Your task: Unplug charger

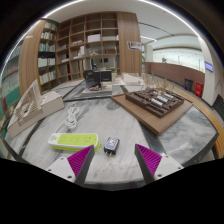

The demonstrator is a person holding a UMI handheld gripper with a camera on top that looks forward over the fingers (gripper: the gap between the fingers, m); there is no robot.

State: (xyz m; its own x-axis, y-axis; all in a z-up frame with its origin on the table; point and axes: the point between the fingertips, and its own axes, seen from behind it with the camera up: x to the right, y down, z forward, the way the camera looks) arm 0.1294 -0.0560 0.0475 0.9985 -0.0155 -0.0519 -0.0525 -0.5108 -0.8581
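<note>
A small charger (110, 146) with a dark body and a blue-and-white face lies on the grey marbled table (150, 135), just ahead of my fingers and slightly left of the middle of the gap. Right beside it, to its left, lies a yellow-green power strip (75, 141). A white cable (71, 118) runs up from the strip. I cannot tell whether the charger is plugged into the strip. My gripper (111, 160) is open and empty, its magenta pads (78, 160) wide apart, just short of the charger.
A brown wooden tray (152, 104) with several small objects lies far right on the table. White frames (25, 110) stand at the left. Bookshelves (85, 45) and a desk with a monitor (98, 76) are at the back.
</note>
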